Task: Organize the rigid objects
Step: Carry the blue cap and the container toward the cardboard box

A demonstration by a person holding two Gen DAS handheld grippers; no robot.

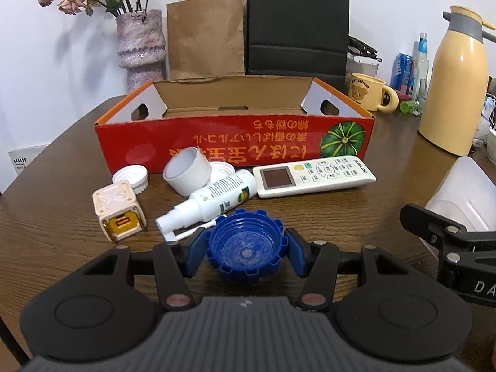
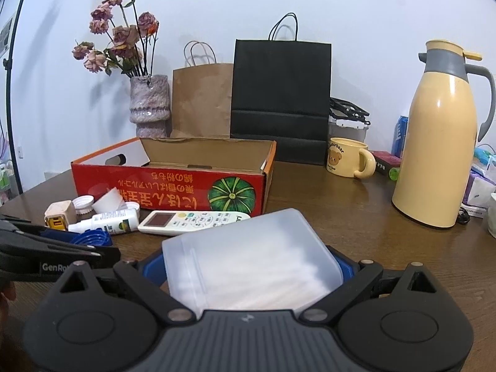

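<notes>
My left gripper (image 1: 245,252) is shut on a blue ridged bottle cap (image 1: 245,243), just above the table. My right gripper (image 2: 251,266) is shut on a translucent white plastic box (image 2: 248,257); that box also shows in the left wrist view (image 1: 462,195). Beyond the left gripper lie a white spray bottle (image 1: 214,200), a white remote (image 1: 313,176), a white cup on its side (image 1: 187,170), a white lid (image 1: 131,178) and a cream cube charger (image 1: 119,212). Behind them stands an open red cardboard box (image 1: 235,142), which looks empty.
A vase of dried flowers (image 1: 141,46), a brown paper bag (image 1: 206,37) and a black paper bag (image 1: 297,28) stand behind the box. A yellow bear mug (image 1: 369,91), a yellow thermos jug (image 1: 454,83), a can and bottles stand at the right.
</notes>
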